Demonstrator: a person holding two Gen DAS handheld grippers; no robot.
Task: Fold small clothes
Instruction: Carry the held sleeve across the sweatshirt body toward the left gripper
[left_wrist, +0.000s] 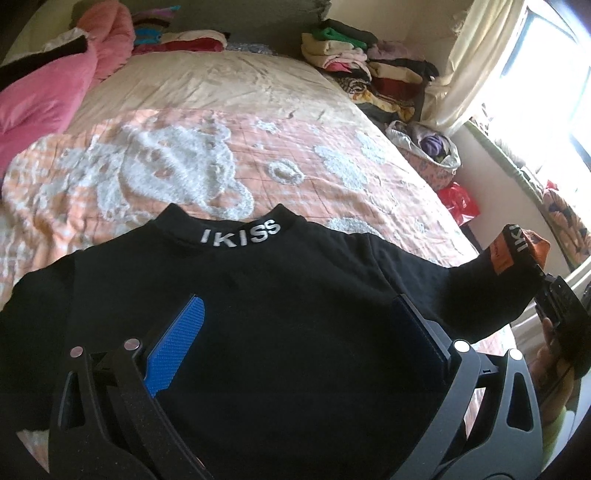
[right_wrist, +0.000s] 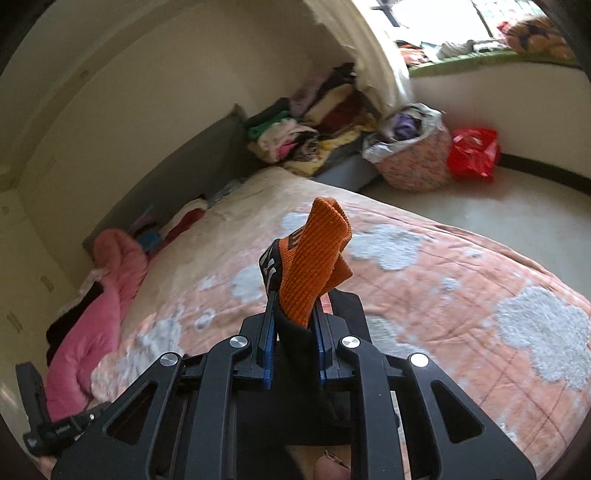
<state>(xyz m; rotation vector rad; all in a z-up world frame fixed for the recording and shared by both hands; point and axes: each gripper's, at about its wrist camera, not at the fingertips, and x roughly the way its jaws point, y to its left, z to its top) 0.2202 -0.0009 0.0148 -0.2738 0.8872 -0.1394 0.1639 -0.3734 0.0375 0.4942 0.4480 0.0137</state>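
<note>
Top (left_wrist: 280, 295): black, "IKISS" collar, flat on the bed (left_wrist: 229, 155)
Left hand-held gripper (left_wrist: 295, 321): jaws wide apart over the top, holding nothing
Right hand-held gripper (right_wrist: 293, 325): clamped on the orange cuff (right_wrist: 314, 258), sleeve lifted

Right claw (right_wrist: 291, 328) clamped on orange cuff (right_wrist: 314, 262) (black sleeve below), above peach bedspread (right_wrist: 461, 280).

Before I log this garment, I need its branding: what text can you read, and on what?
"IKISS": white letters on the collar of the black top.
"IK...": white letters on the black band of the orange cuff, cut off by the right gripper.
Orange tag on the sleeve: too small to read.
</note>
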